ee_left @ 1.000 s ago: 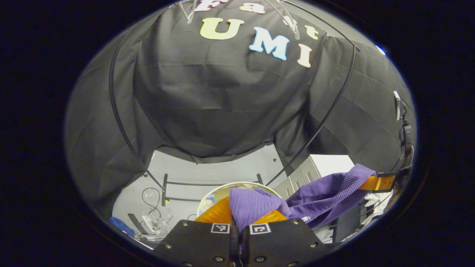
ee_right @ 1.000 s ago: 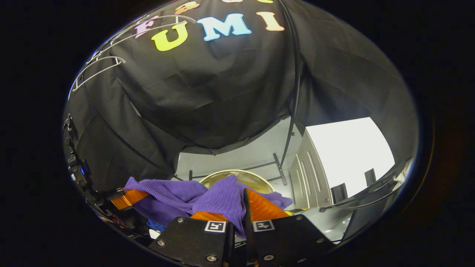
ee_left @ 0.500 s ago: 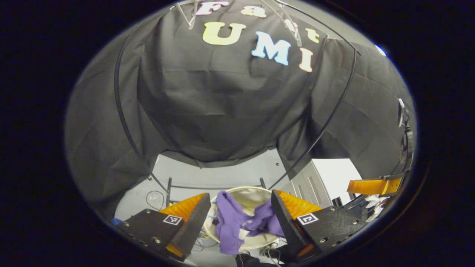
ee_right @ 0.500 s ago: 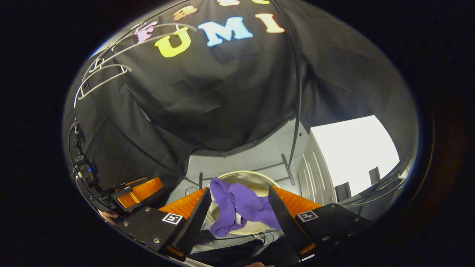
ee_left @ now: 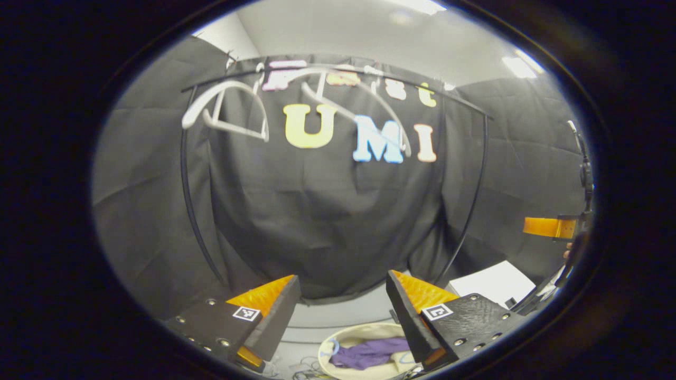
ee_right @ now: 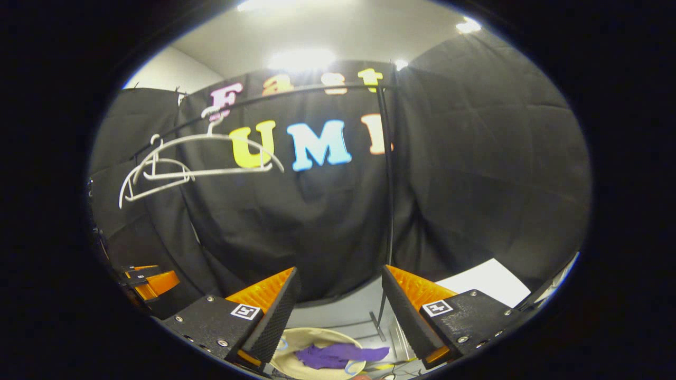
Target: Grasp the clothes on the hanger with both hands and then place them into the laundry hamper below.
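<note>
Claws are both gaping wide and gripping nothing, left claw (ee_left: 340, 295) and right claw (ee_right: 340, 293) hanging well above the hamper (ee_left: 338, 343) rim, where the purple garment (ee_left: 369, 352) is lying inside, bare hangers (ee_right: 200, 155) dangling overhead.

Black rail (ee_right: 296, 95) before the black cloth wall (ee_left: 327, 211), white ceiling (ee_left: 380, 31) above (lights on).
</note>
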Demonstrator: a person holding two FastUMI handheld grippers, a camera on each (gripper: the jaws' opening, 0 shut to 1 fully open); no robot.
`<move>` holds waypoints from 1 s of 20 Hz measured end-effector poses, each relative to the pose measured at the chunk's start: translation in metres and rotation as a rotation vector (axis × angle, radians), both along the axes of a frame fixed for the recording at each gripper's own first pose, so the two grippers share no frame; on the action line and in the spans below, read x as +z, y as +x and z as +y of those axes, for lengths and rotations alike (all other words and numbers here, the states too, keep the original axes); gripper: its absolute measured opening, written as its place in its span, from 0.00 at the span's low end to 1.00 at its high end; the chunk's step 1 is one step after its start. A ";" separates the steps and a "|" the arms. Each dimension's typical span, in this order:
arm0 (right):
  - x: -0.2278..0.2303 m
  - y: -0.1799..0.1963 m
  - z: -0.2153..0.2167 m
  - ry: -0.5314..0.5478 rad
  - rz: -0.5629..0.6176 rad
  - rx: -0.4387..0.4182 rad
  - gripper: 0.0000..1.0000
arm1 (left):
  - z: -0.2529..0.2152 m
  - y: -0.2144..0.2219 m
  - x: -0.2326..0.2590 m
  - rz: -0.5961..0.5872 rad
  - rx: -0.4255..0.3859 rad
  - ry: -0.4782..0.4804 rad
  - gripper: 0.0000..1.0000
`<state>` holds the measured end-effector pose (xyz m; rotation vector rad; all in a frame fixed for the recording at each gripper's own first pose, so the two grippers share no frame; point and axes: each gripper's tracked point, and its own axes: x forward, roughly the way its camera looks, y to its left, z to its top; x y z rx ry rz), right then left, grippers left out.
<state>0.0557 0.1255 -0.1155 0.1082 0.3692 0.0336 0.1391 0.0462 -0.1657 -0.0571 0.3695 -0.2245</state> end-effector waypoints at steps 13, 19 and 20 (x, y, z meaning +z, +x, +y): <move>0.121 -0.018 -0.030 -0.026 -0.378 -0.107 0.95 | 0.026 -0.021 0.158 -0.367 0.064 -0.062 0.99; 0.108 -0.031 -0.042 -0.083 -0.347 -0.104 0.95 | 0.025 -0.031 0.152 -0.374 0.077 -0.108 0.99; 0.110 -0.033 -0.042 -0.083 -0.352 -0.106 0.95 | 0.025 -0.030 0.149 -0.361 0.085 -0.114 0.99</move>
